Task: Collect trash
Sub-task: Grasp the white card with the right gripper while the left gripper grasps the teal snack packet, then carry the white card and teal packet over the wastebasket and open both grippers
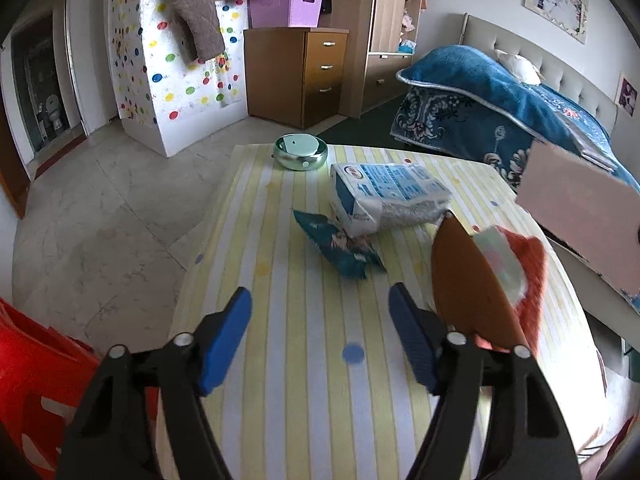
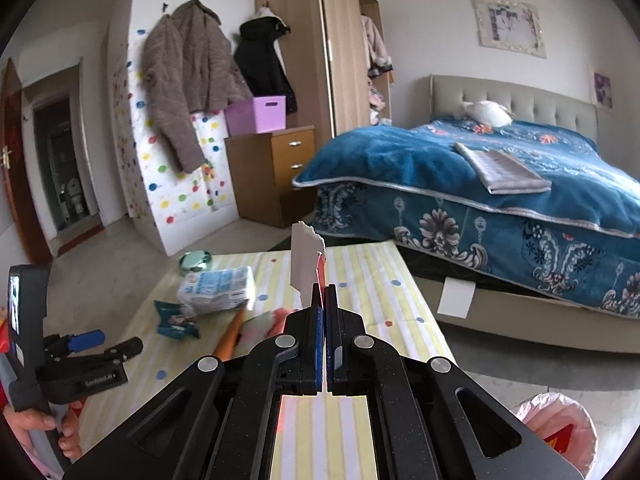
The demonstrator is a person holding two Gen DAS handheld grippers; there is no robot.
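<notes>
Item: torn card scrap (image 2: 306,258), clenched upright in right gripper (image 2: 324,294) above tabletop (image 2: 372,268). Left gripper (image 1: 320,300) released over teal wrapper (image 1: 340,246). Advice: hold firm; carry to pink bag (image 2: 560,428), near right.

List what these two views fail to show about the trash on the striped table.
- Orange wrapper: left wrist view, its far side is hidden behind its own upright flap; blurred in the right wrist view.
- Torn card clamped in the right gripper: right wrist view, its lower part is covered by the jaws.
- White-and-blue packet: print too small to read.
- Pink bag: right wrist view, cut by the edge.
</notes>
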